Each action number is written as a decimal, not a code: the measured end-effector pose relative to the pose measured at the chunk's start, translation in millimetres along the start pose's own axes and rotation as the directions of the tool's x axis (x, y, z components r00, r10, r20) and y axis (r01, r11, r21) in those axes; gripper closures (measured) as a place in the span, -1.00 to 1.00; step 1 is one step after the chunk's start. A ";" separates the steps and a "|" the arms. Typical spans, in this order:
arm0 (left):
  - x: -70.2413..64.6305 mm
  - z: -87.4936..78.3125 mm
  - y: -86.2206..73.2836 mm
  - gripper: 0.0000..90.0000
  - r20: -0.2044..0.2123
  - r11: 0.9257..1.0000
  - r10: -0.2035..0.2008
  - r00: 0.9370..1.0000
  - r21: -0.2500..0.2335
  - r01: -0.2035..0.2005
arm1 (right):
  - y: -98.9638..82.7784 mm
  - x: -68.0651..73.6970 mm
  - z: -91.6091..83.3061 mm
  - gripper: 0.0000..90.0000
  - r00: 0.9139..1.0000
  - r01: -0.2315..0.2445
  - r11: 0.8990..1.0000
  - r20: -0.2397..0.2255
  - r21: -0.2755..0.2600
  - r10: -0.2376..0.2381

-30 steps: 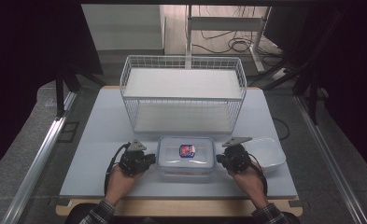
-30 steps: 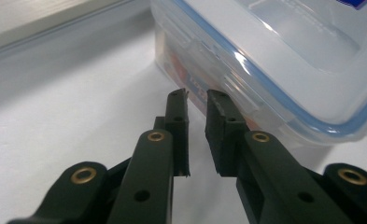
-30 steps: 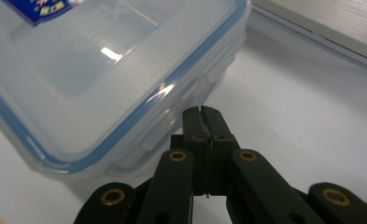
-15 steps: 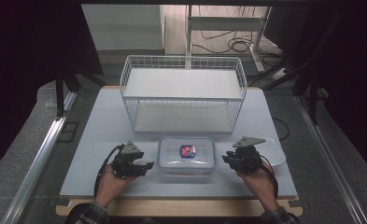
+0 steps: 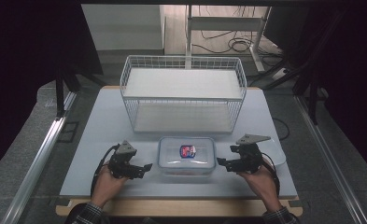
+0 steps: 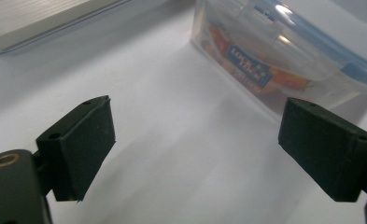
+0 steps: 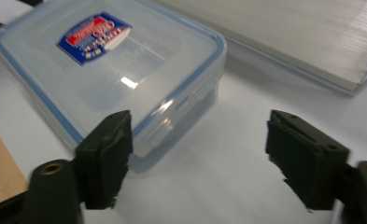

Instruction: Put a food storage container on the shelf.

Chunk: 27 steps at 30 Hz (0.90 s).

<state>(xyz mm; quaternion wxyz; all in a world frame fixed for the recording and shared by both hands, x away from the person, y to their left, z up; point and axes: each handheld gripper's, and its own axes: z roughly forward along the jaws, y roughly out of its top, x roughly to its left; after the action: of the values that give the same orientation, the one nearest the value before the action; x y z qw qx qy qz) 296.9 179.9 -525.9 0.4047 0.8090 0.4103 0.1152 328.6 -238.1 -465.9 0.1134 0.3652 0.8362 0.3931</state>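
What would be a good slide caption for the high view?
Two open grippers, left and right, flank a lidded plastic box before a wire basket.

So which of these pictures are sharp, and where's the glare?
High view: the table is evenly lit, the room around it dark, and everything looks small and soft. Left gripper view: the box is blurred, with bright glints on its lid edge. Right gripper view: a white glare spot sits on the lid, and the near jaws are soft.

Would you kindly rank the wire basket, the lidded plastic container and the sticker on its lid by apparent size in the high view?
1. Wire basket, clearly largest.
2. Plastic container.
3. Sticker, smallest.
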 end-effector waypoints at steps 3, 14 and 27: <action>2.3 -1.7 2.0 -0.71 0.029 1.000 -0.001 1.000 -0.024 0.002 | 0.0 0.2 1.9 -0.73 1.000 0.004 1.000 0.000 -0.010 -0.004; 0.6 -1.8 31.6 -0.88 0.162 0.998 -0.066 0.985 0.017 0.064 | 2.1 -1.6 17.7 -0.90 0.995 -0.053 0.998 -0.087 0.032 0.056; 8.3 30.1 45.8 -0.87 0.300 0.986 -0.163 0.940 0.094 0.141 | 13.7 -10.0 48.7 -0.94 0.954 -0.172 0.973 -0.219 0.157 0.204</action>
<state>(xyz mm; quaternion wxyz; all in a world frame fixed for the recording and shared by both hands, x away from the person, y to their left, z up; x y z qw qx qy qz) 343.9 153.9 -512.3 0.4421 0.7969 0.4076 -0.0582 366.1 -211.2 -489.1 -0.0488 0.4014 0.8298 0.3846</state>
